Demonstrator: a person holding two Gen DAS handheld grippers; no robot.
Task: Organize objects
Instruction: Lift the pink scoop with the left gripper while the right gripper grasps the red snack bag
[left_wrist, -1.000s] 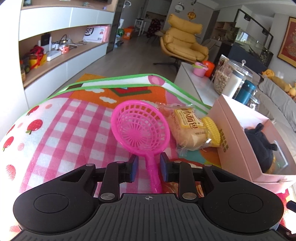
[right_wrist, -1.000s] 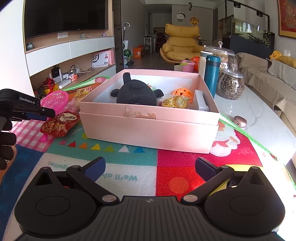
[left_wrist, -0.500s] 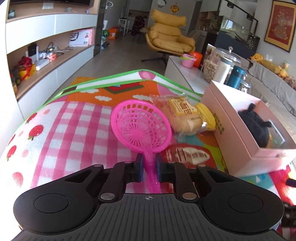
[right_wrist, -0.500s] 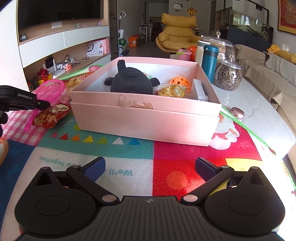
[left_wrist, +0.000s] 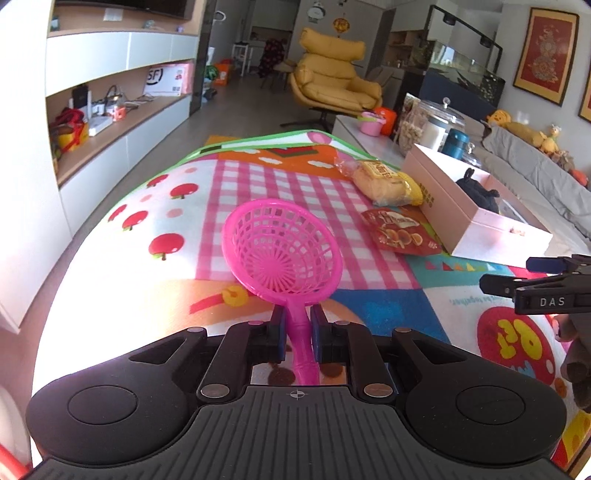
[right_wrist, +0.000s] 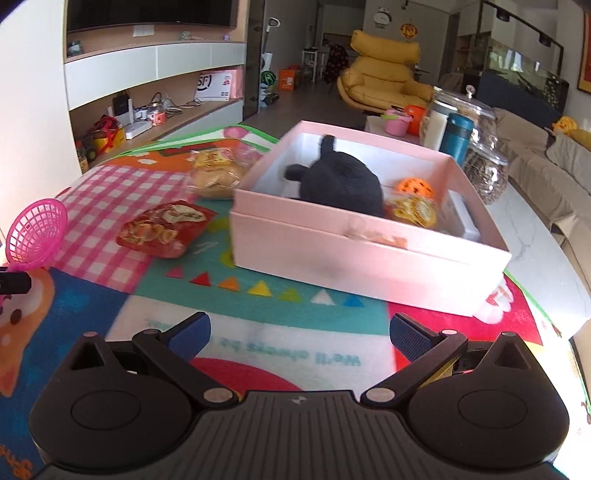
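Observation:
My left gripper (left_wrist: 297, 325) is shut on the handle of a pink plastic strainer (left_wrist: 282, 251), whose basket stands lifted above the colourful mat; the same pink strainer (right_wrist: 35, 234) shows at the left edge of the right wrist view. My right gripper (right_wrist: 299, 338) is open with nothing between its fingers, over the mat in front of the pink box (right_wrist: 354, 262). That box holds a black plush toy (right_wrist: 340, 181), an orange ball (right_wrist: 413, 186) and a yellow packet (right_wrist: 412, 210). A red snack bag (right_wrist: 166, 229) and a bread pack (right_wrist: 218, 170) lie left of the box.
The play mat (left_wrist: 155, 273) covers the table. Behind the box stand a teal bottle (right_wrist: 458, 138), glass jars (right_wrist: 485, 173) and a pink cup (right_wrist: 397, 122). A shelf unit lines the left wall. A yellow armchair (left_wrist: 332, 85) and a sofa are farther off.
My left gripper closed on the strainer handle and drew it back and left, away from the bread pack and the box. My right gripper shifted so the box now sits to the right.

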